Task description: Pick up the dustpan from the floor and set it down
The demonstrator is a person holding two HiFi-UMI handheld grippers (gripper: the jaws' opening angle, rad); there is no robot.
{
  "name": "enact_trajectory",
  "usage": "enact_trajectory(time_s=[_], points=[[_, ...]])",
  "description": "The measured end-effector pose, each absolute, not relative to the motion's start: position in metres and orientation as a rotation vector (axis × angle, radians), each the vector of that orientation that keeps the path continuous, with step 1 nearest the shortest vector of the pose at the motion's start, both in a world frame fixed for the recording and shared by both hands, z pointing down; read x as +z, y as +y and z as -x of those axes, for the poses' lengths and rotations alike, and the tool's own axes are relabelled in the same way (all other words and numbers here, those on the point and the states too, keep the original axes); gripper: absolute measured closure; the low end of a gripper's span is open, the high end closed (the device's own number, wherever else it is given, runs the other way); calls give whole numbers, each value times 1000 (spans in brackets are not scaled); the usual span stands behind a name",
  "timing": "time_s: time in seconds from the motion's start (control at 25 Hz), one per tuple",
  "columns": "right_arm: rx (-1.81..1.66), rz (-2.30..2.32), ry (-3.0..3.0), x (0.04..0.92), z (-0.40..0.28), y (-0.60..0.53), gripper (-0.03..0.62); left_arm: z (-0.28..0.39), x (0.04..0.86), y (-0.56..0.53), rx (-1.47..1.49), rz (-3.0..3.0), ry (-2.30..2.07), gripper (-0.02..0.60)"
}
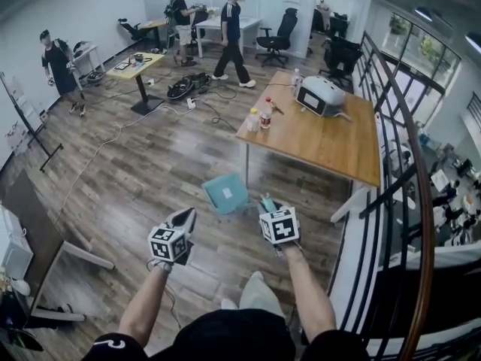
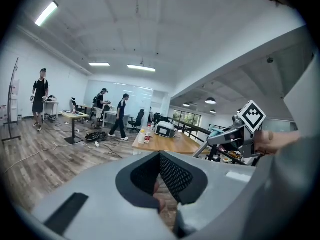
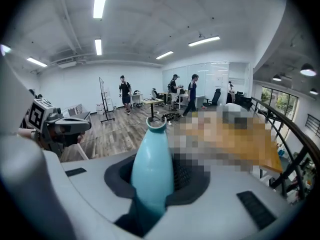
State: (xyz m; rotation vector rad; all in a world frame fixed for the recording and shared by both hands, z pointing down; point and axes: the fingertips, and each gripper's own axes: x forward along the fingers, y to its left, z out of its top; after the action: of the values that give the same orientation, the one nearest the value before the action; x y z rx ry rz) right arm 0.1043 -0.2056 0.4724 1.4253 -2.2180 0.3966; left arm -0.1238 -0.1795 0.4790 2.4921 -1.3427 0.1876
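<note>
- The wooden floor (image 1: 150, 164) fills most of the head view. A dark railing (image 1: 398, 171) curves down the right side.
- A wooden table (image 1: 331, 145) stands right of centre, beyond the grippers. Its near left leg is just behind the dustpan.
- Three people (image 1: 233, 32) stand or walk at the far end of the room. A small desk (image 1: 139, 68) and loose cables (image 1: 188, 89) on the floor are near them.
- The dustpan (image 1: 228, 194) is teal with a white label on its pan. It hangs in front of the person, between the two grippers and just near of the table's left corner, held up off the floor.
- The right gripper (image 1: 268, 203) is clamped on the dustpan's handle (image 3: 150, 169). In the right gripper view the handle stands up between the dark pads, its ring end pointing away.
- The left gripper (image 1: 183, 220) is to the left of the dustpan, apart from it. Its jaws are closed tip to tip and nothing is between them.
- A white device (image 1: 321, 96) sits on the far part of the table.
- A few bottles (image 1: 259, 117) stand at the table's left edge.
</note>
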Motion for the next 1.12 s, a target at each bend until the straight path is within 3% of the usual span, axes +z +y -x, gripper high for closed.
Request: enact_trajectory(time_s=[0.4, 1.12], points=[[379, -1470, -2294, 429, -86, -204, 508, 145, 454, -182, 143, -2511, -1350, 584], [359, -1460, -2269, 432, -86, -210, 508, 155, 452, -182, 131, -2507, -1391, 584]])
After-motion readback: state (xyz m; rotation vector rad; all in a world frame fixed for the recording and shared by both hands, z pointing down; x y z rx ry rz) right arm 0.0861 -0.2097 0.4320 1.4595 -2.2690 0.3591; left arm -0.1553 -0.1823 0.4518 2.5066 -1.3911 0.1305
